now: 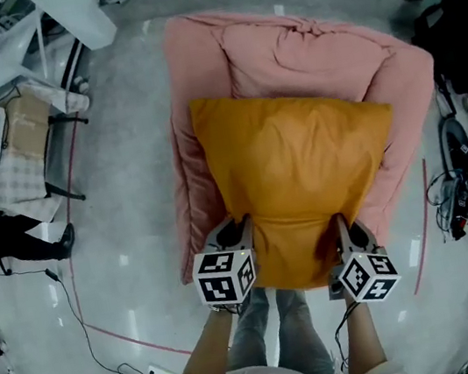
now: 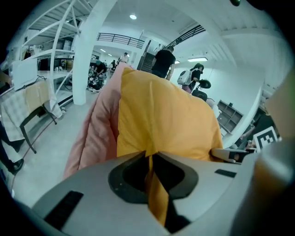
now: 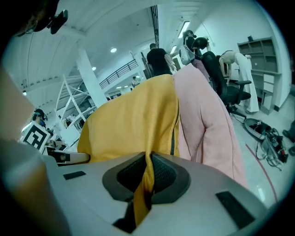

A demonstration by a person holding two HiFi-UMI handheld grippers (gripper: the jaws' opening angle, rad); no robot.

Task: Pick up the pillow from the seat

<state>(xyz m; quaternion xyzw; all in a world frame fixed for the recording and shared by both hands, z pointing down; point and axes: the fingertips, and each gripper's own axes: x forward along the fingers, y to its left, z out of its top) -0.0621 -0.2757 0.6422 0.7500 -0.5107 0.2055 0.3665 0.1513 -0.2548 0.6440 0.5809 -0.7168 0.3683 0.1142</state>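
1. The left gripper (image 2: 150, 159) is clamped on cloth: in the left gripper view a thin fold of orange fabric runs down between its closed jaws.
2. The right gripper (image 3: 148, 159) is the same. Its jaws are pressed together on a pinch of the same orange cover, which hangs through the gap.
3. Both pinches sit on the near edge of the pillow (image 1: 298, 171), low in the head view. The left gripper is at the lower-left corner and the right gripper at the lower-right.
4. The pillow lies on the pink seat (image 1: 317, 48) in the middle of the head view, its far edge resting up against the padded back.
5. The step in hand looks like the lift itself. Each claw seems to hold only cover cloth rather than stuffing, so the grip is probably shallow — keep both clamps firmly pressed.
6. Raise the two grippers together and level, with no jerk, so neither corner takes the whole weight and slides out.
7. Bring the pillow up and a little toward the person — that should let its far corners clear the seat's soft sides without dragging.
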